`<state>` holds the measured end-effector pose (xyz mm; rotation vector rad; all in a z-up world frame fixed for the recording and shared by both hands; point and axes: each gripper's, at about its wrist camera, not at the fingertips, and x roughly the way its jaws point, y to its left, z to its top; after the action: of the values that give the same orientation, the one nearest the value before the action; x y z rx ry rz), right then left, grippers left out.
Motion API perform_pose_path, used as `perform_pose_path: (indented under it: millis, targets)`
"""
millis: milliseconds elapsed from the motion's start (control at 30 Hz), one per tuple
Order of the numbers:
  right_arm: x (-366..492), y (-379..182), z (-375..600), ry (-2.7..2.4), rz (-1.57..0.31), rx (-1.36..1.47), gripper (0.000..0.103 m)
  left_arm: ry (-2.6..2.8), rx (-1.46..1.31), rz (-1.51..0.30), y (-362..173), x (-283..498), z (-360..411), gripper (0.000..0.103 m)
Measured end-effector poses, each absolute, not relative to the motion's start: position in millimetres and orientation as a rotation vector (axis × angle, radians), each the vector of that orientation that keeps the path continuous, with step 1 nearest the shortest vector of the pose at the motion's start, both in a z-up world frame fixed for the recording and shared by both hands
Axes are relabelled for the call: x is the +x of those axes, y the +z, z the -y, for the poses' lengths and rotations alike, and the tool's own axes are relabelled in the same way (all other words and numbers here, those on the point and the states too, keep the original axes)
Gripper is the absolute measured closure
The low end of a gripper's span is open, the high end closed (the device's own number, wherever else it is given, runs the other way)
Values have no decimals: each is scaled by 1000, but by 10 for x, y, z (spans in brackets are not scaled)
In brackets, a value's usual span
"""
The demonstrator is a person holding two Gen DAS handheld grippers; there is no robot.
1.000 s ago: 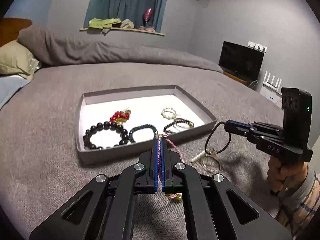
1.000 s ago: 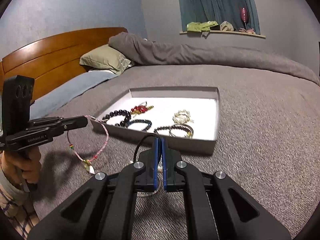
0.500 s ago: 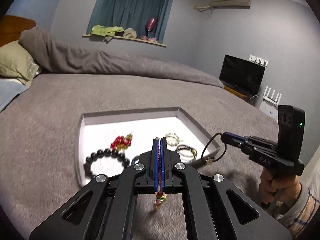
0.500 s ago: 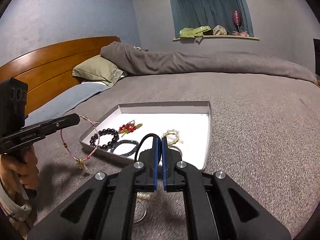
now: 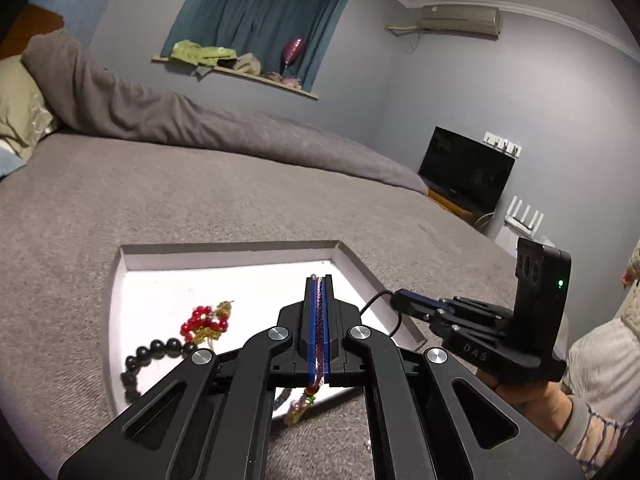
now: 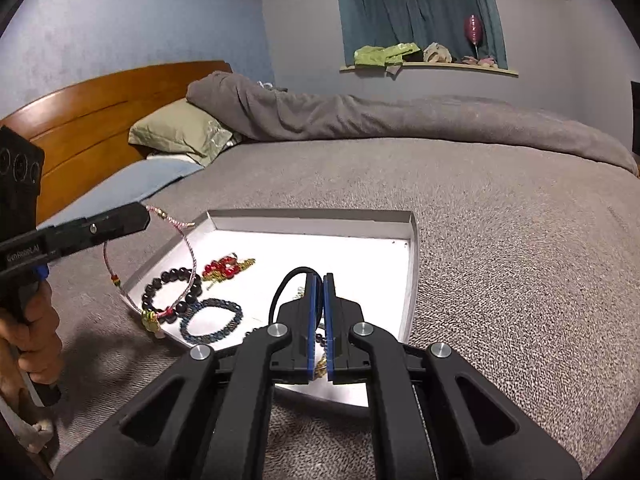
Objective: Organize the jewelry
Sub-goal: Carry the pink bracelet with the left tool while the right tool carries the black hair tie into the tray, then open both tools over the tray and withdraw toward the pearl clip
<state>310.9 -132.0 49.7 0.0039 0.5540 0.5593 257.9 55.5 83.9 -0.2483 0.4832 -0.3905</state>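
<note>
Left tongs [image 5: 319, 280], clamped on a pink cord bracelet [image 6: 188, 248]: cord pinched flat between the blue pads, loop hanging below with a small yellow-green charm at its lowest point. Seen from the right wrist, loop dangling over the near-left corner of the tray [image 6: 414, 280], apart from the tray floor.

Right tongs [image 6: 319, 276], closed on a black cord [image 6: 286, 284] (a thin dark loop arching up and to the left of the pads). Lower end of this piece hidden behind the tongs; something golden just visible beneath them. From the left wrist, black cord [image 5: 376, 304] curving off the tip of the right tongs [image 5: 396, 302] above the tray's right wall.

Tray [image 5: 120, 276]: shallow, white-floored, grey-walled, resting on the grey bed [image 6: 500, 240]. Contents, left to right in the right-wrist view:
- black bead bracelet [image 6: 160, 284], near the left wall;
- red bead cluster [image 6: 222, 268] with gold trim, just behind it;
- dark blue bracelet [image 6: 212, 320], toward the near wall.

Further pieces partly hidden behind the right tongs, kind not discernible.

Both tongs held by hands: left hand [image 6: 36, 344] at the picture's left edge, right hand [image 5: 532, 404] with a pale striped sleeve.
</note>
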Motion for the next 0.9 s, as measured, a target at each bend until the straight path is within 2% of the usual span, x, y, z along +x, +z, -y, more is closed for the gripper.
perform_pose_path:
  millis: [233, 400, 467, 533, 600, 667, 733, 900]
  targets:
    - [3273, 411, 1335, 543, -601, 16, 100, -390, -234, -525, 713, 2862, -436, 100]
    - [3358, 328, 1329, 520, -649, 18, 99, -344, -190, -654, 413, 3057, -360, 100]
    - [3366, 325, 1343, 512, -655, 21, 95, -320, -192, -684, 354, 3096, -385, 98]
    - [3349, 341, 1341, 511, -648, 16, 80, -306, -196, -686, 344, 3080, -421, 79]
    - [3315, 353, 1326, 515, -636, 0, 67, -300, -184, -667, 378, 3027, -425, 68]
    - [3285, 370, 1325, 519, -619, -8, 66, -301, -170, -658, 409, 2993, -426, 65]
    - [3238, 395, 1349, 529, -596, -7, 66, -304, -155, -656, 416, 2952, -399, 56]
    - [3118, 443, 1446, 539, -559, 28, 65, -301, -107, -647, 434, 2830, -320, 55]
